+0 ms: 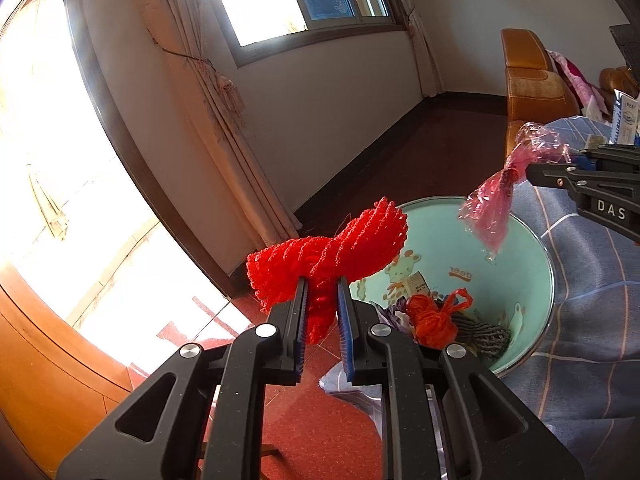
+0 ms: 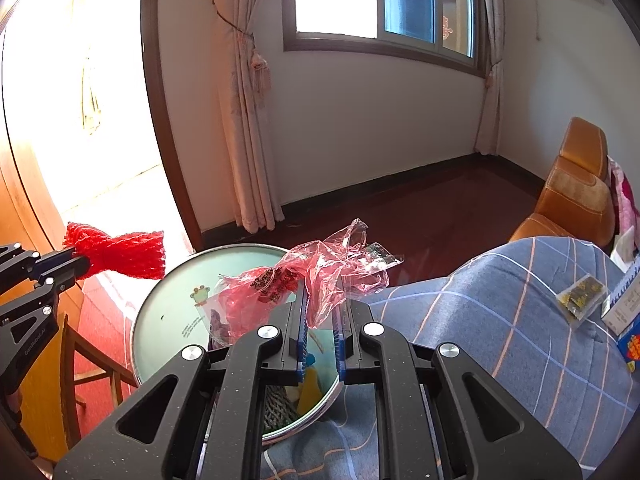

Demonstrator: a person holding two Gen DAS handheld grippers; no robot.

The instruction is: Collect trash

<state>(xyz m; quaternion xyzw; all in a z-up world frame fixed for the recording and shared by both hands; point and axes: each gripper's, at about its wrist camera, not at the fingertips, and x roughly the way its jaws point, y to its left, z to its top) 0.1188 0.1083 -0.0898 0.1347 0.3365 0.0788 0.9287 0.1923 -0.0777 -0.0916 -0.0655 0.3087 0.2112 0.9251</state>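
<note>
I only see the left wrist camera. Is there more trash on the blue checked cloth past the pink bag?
Observer: Yes, a small clear packet of dark bits lies on the blue checked cloth.
Operator: Is the other gripper really holding the pink bag?
Observer: Yes, the right gripper is shut on the crinkly pink plastic bag, pinching it near its middle.
Operator: What's next to the bin?
Observer: A wooden stool stands to the left of the round mint-green bin, on the red floor.
</note>
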